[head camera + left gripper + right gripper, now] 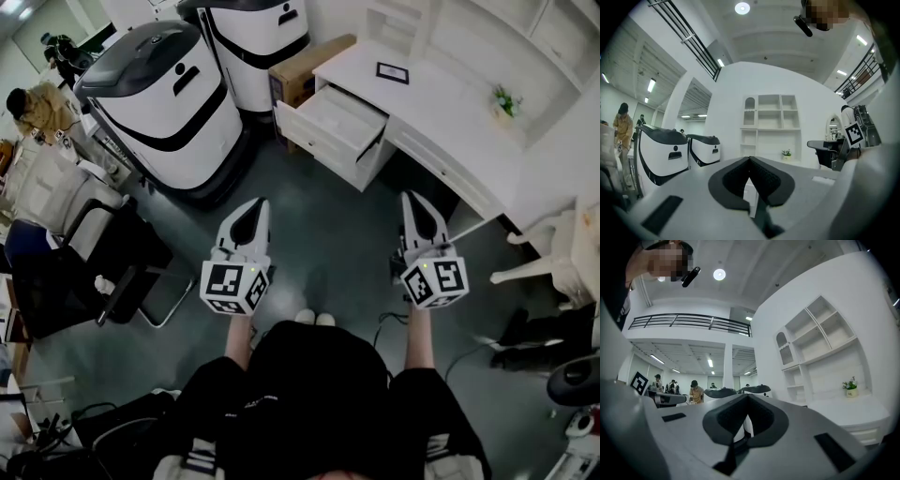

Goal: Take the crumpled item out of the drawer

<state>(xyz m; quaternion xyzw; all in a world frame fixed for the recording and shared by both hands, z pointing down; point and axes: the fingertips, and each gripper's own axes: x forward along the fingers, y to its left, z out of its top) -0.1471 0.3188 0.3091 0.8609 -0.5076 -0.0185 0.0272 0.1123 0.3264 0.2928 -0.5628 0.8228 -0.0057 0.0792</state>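
Two pairs of tongs are showing ahead of me, held about level. I am seeing the left tongs (251,210) closed, their pads meeting tip to tip with nothing between them, and the right tongs (413,201) are sitting shut and empty the same way. Both are hanging over the dark floor (309,234), well apart from the white table (441,103). The drawer (319,142) is standing pulled out of the table's left end. Its inside is looking pale, and I am not making out the crumpled item in it from up here. A small potted plant (506,101) is sitting on the table, and a dark-framed card (392,72) is lying flat further left. White-and-black machines (169,103) are standing left of the drawer, with a cardboard box (305,70) between them and the table.
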